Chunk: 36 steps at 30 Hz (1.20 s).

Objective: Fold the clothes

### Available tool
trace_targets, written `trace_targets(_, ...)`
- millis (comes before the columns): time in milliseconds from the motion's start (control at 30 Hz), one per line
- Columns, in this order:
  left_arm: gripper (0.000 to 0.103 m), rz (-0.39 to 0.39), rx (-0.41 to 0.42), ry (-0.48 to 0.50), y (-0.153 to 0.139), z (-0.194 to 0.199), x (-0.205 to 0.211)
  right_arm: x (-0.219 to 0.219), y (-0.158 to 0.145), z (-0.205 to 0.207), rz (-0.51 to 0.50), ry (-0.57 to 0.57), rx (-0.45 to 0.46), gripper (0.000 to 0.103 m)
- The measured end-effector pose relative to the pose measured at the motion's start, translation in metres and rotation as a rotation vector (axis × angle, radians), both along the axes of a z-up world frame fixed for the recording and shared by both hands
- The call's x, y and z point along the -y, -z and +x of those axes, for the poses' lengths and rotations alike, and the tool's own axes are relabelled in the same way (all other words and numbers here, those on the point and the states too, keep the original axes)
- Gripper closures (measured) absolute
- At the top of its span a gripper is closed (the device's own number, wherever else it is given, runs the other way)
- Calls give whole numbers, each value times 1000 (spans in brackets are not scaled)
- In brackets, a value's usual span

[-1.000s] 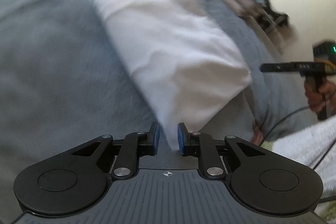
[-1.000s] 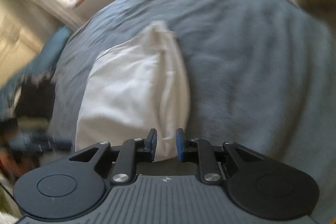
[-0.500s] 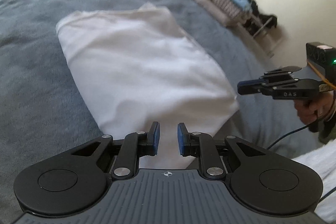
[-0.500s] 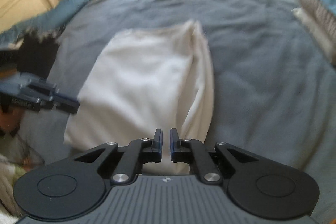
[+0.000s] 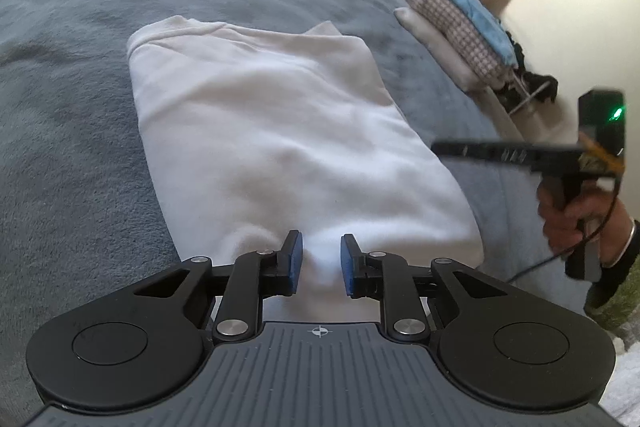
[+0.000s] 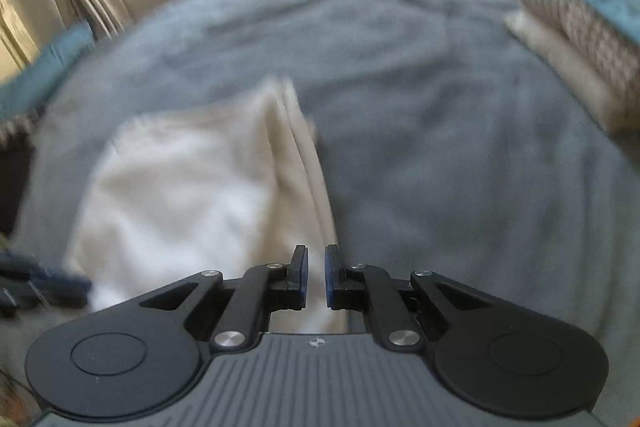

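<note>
A folded white garment [image 5: 272, 131] lies flat on the blue-grey bed cover [image 5: 72, 147]. My left gripper [image 5: 321, 263] is at its near edge. A puckered ridge of the cloth stands between the blue pads, and the jaws are opening slightly. In the right wrist view the garment [image 6: 180, 195] is blurred, with its layered right edge running toward my right gripper [image 6: 317, 277]. That gripper's pads are nearly together. From the left wrist view the right gripper [image 5: 438, 148] hovers beside the garment's right edge with no cloth lifted. The left gripper [image 6: 48, 287] is a dark blur at the garment's near left corner.
A stack of folded clothes [image 5: 452, 23], checked with blue on top, sits at the bed's far right edge [image 6: 568, 27]. A hand [image 5: 568, 215] and green sleeve hold the right gripper's handle, trailing a cable. Curtains and a bright window stand beyond the bed.
The garment, hanging and blurred a second ago, now lies flat. The right gripper's jaws narrowed and it moved in toward the garment's right edge. The left jaws stand a little wider.
</note>
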<state>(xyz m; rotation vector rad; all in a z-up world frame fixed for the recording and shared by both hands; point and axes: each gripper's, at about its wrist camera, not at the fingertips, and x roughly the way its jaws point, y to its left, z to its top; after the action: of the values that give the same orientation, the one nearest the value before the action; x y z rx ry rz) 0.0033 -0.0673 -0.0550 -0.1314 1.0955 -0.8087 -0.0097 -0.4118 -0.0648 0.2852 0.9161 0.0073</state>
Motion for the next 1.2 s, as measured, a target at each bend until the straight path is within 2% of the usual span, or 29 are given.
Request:
trace_targets(133, 82, 2, 2, -6, 3, 0, 3, -10, 3, 41, 2, -56, 26, 94)
trace_targets(200, 82, -6, 2, -9, 5, 0, 2, -15, 15, 63, -2, -82, 10, 95)
trace_targets(267, 82, -20, -5, -14, 6, 1, -1, -11, 33, 76, -12, -67, -18, 96)
trace_targets(367, 82, -30, -16, -16, 7, 2, -4, 3, 29, 80, 4, 47, 10, 94)
trace_targets(433, 82, -38, -22, -12, 8, 4, -5, 1, 18, 75, 1, 18, 73, 94)
trace_targets(567, 82, -61, -41, -17, 11, 6, -9, -19, 14, 78, -132, -86, 89, 93)
trace_targets(733, 82, -87, -52, -24, 13, 7, -12, -44, 28, 75, -277, -171, 61, 92)
trace_targets(833, 82, -93, -61, -25, 14, 9, -13, -56, 30, 72, -346, -210, 79, 86)
trace_targets(933, 82, -98, -72, -26, 16, 11, -13, -59, 31, 76, -379, -223, 90, 79)
trace_targets(1000, 82, -101, -76, -28, 16, 12, -13, -56, 32, 79, -358, -217, 93, 79)
trace_targets(1033, 82, -102, -76, -29, 16, 12, -13, -54, 33, 81, -344, -215, 96, 82)
trace_targets(1067, 82, -103, -77, -31, 16, 12, -13, -52, 32, 80, -319, -210, 103, 95)
trace_targets(1100, 82, -103, -75, -32, 16, 12, -13, -49, 31, 79, -294, -204, 110, 102)
trace_targets(1200, 82, -91, -53, -23, 13, 8, -13, -47, 24, 70, -296, -154, 161, 103)
